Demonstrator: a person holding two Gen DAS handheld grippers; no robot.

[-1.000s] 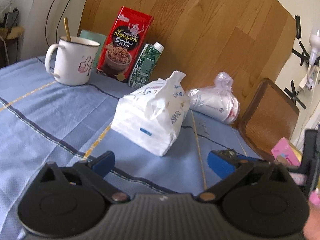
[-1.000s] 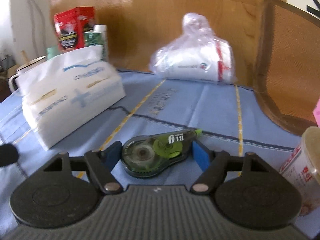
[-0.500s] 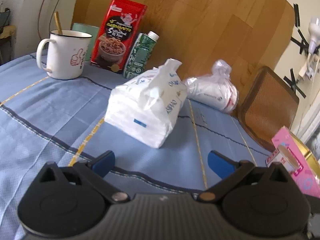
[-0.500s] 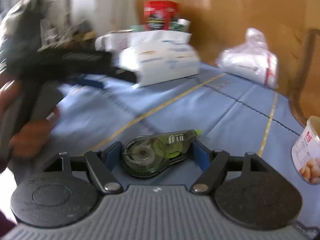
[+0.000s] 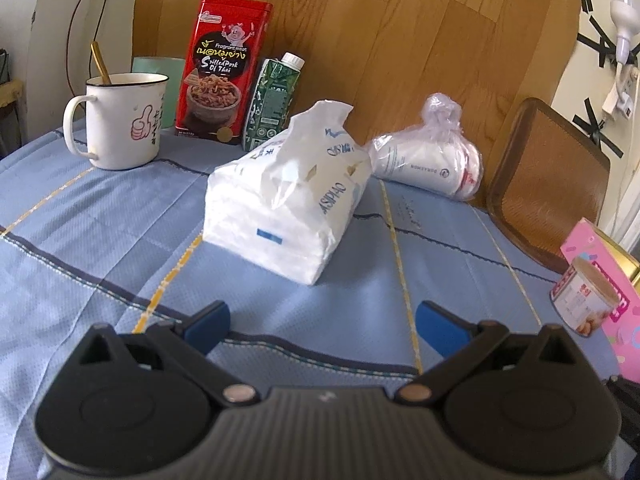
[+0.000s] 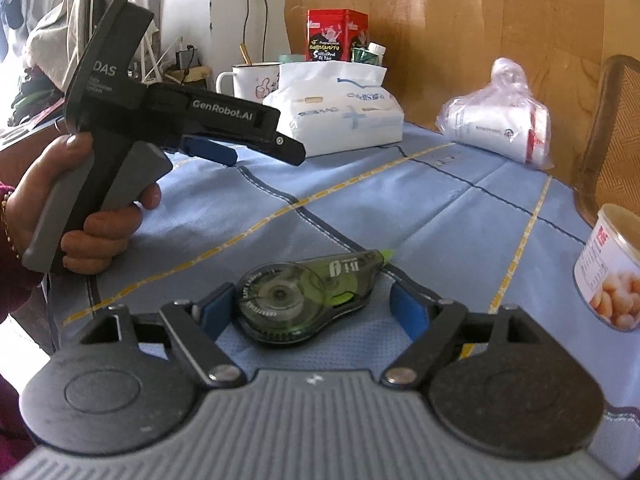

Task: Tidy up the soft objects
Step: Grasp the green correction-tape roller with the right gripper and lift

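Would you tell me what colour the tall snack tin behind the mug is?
The snack tin is red with a black label panel; the left wrist view shows it best.

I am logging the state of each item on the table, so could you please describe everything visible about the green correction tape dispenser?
The correction tape dispenser is a teardrop-shaped case of translucent dark green plastic, with a ribbed inner wheel showing through, white lettering on its narrow end and a lime green tip pointing right. It lies flat on the blue tablecloth between the blue pads of the right hand-held gripper, whose jaws have just been opening; a gap shows beside the right pad, so it is not clamped. It does not show in the left wrist view.
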